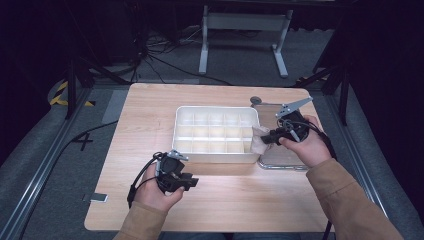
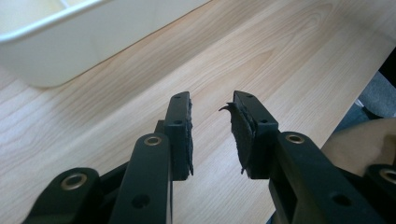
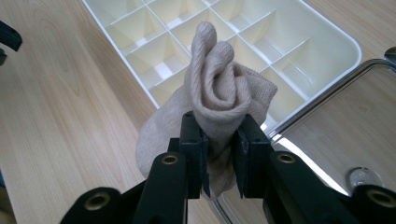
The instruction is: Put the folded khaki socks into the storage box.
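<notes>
Wood-grain table, dark room, cabling and a metal stand on floor beyond.

Near edge: left gripper parked low over bare tabletop just short of the white divided tray; jaws parted, nothing between; pad lining on one jaw looks frayed.

Mid-right: right gripper clamped tight on a rolled beige sock, held above tray's right-hand end, approx. over the end compartments.

Judgement: step in hand is prob. dropping the sock into one cell. Advise centring the roll over a single cell, lowering before release so it doesn't unroll across a divider.

Containers: tray cells all appear empty. Clear lid w/ knob lies flat just beside tray, right side, nothing on it.
</notes>
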